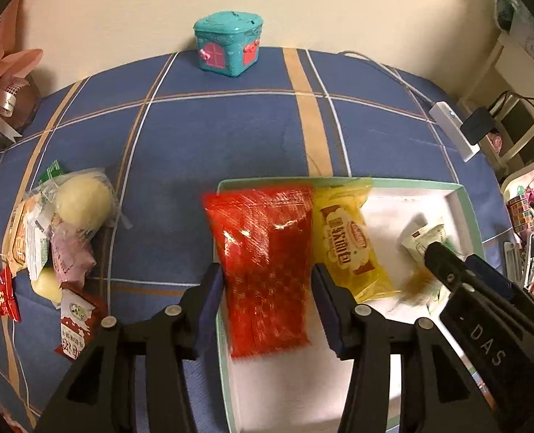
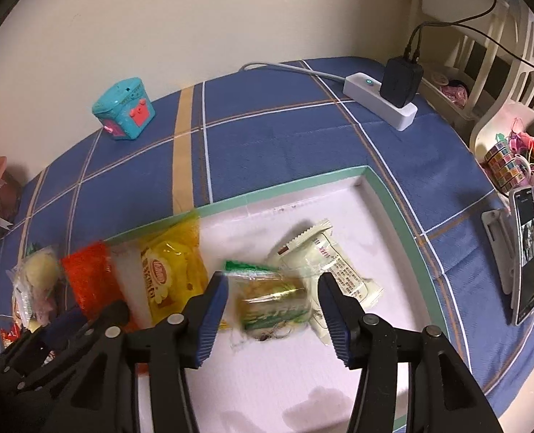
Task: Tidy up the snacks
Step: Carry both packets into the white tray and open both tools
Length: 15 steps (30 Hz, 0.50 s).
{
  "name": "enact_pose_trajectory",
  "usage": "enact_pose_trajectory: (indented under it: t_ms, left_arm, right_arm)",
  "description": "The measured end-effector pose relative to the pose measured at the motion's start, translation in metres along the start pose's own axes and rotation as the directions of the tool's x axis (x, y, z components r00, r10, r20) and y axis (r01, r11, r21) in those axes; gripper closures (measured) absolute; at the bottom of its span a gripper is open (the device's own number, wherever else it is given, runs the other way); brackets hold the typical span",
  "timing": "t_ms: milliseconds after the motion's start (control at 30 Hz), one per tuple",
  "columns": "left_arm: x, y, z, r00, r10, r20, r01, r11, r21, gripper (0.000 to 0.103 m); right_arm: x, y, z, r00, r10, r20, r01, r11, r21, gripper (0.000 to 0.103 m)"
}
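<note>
A shallow white tray with a green rim [image 1: 463,195] [image 2: 382,187] lies on the blue plaid tablecloth. In it lie a red packet [image 1: 267,263] [image 2: 90,278], a yellow snack packet [image 1: 346,241] [image 2: 169,281], a pale green packet [image 2: 335,270] [image 1: 425,238] and a green-and-gold packet [image 2: 274,303]. My left gripper [image 1: 267,306] is open, its jaws either side of the red packet. My right gripper [image 2: 272,314] [image 1: 458,270] is open, its jaws either side of the green-and-gold packet, which is blurred.
A pile of loose snacks [image 1: 57,238] [image 2: 35,285] lies left of the tray. A teal house-shaped tin [image 1: 229,45] [image 2: 124,108] stands by the wall. A white power strip with a black adapter [image 2: 389,97] [image 1: 454,130], a phone [image 2: 526,256] and clutter sit on the right.
</note>
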<state>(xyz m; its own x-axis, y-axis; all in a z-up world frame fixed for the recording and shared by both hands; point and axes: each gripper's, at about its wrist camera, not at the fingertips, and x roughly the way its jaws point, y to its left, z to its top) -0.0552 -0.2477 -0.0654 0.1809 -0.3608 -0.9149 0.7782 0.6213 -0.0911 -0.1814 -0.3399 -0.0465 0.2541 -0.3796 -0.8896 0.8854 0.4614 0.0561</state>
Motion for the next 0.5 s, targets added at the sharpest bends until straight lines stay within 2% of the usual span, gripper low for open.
enact_pose_trajectory:
  t_ms: [233,267,300,333,400,433,500]
  left_arm:
    - [-0.014,0.008,0.003,0.999,0.037,-0.025,-0.037,0.999,-0.011,0.049]
    - [-0.016,0.011,0.003,0.999,0.042,-0.032,-0.042,0.999,-0.019,0.044]
    - [-0.017,0.014,0.002,0.998,0.047,-0.04,-0.048,0.998,-0.028,0.036]
    - [-0.017,0.017,0.003,0.997,0.053,-0.048,-0.055,0.998,-0.035,0.033]
    - [-0.02,0.025,0.002,0.995,0.076,-0.058,-0.079,0.996,-0.045,0.031]
    - [-0.021,0.028,0.001,0.995,0.086,-0.059,-0.089,0.995,-0.05,0.03]
    - [-0.022,0.034,0.001,0.993,0.104,-0.062,-0.108,0.992,-0.063,0.02]
  right_arm:
    - [-0.011,0.006,0.0,0.999,-0.027,-0.029,0.027,0.999,-0.02,0.042]
    - [-0.011,0.008,-0.001,0.998,-0.037,-0.045,0.036,0.999,-0.027,0.041]
    - [-0.012,0.009,-0.003,0.997,-0.044,-0.061,0.042,0.999,-0.031,0.036]
    - [-0.011,0.01,-0.005,0.996,-0.045,-0.075,0.042,0.999,-0.031,0.032]
    - [-0.01,0.012,-0.008,0.994,-0.04,-0.104,0.038,0.999,-0.028,0.03]
    - [-0.009,0.014,-0.01,0.992,-0.044,-0.114,0.041,0.999,-0.033,0.025]
    - [-0.009,0.016,-0.013,0.991,-0.063,-0.122,0.059,0.997,-0.043,0.015]
